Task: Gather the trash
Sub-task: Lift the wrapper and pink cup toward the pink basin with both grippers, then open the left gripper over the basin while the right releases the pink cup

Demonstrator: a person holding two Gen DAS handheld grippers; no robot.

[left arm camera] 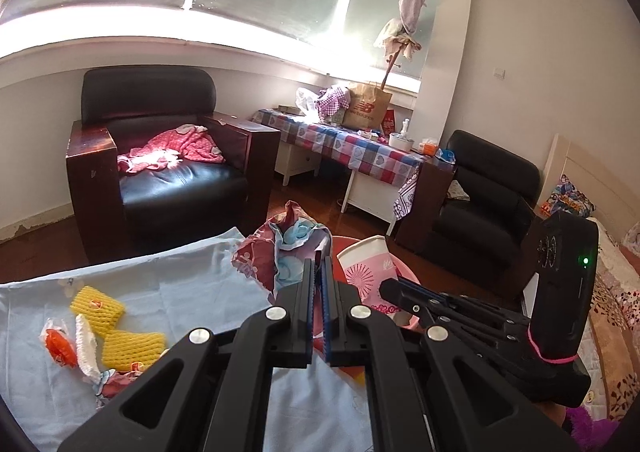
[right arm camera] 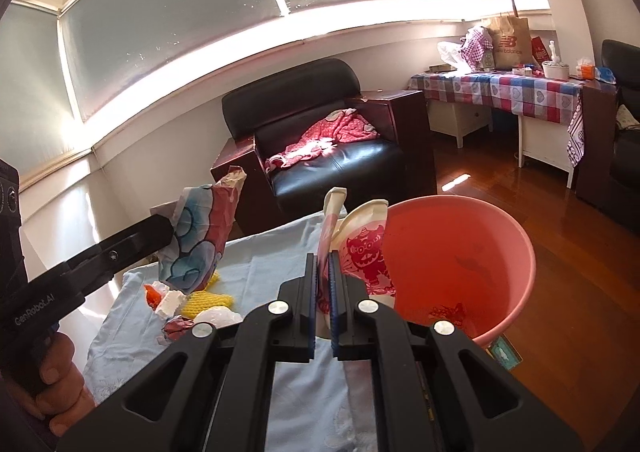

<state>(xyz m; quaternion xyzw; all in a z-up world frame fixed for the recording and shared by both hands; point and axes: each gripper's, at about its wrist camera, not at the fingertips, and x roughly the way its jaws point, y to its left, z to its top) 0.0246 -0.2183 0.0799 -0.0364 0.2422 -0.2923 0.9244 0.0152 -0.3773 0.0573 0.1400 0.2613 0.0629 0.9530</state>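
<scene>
Right claw grips paper cup beside pink bucket.

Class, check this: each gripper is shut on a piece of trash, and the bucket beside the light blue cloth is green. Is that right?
Not quite. The bucket is pink, as the right wrist view shows. The rest stands: the left gripper grips a patterned wrapper, the right gripper a paper cup.
</scene>
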